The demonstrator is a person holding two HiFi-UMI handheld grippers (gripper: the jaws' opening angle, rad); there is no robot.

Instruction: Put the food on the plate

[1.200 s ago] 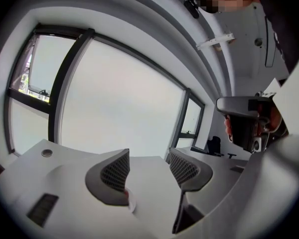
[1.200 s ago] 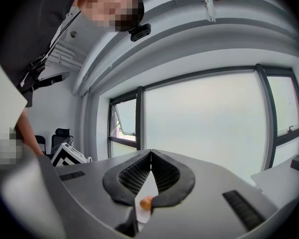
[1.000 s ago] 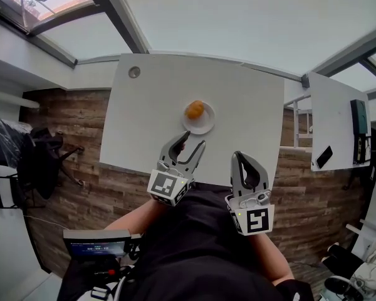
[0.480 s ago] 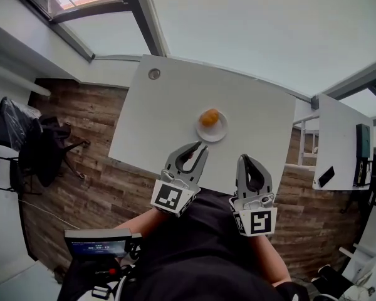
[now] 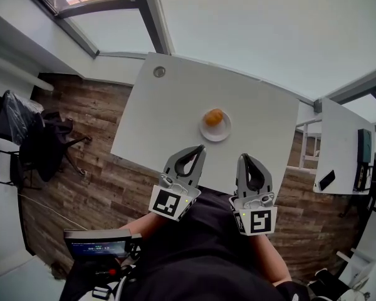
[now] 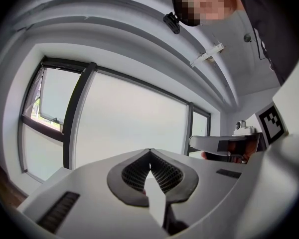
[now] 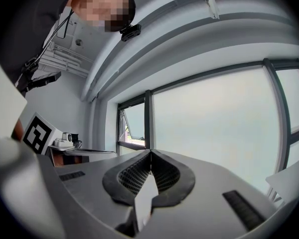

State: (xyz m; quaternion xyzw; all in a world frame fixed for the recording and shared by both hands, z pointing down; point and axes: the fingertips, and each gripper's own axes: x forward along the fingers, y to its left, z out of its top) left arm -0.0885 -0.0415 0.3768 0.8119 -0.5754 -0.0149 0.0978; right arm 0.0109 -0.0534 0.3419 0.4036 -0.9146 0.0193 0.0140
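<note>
1. The left gripper (image 5: 199, 148) is held level at the table's (image 5: 150, 115) near edge; its jaws have just been closing and are seen together, nothing between them.
2. The food (image 5: 214, 116) is seen lying on the plate (image 5: 217, 134), near the table's middle, beyond both grippers.
3. The right gripper (image 5: 245, 157) is held beside the left, jaws together, empty.

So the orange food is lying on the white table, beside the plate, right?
Not beside it: the orange food lies on the plate, which stands on the white table. The head view shows it.
</note>
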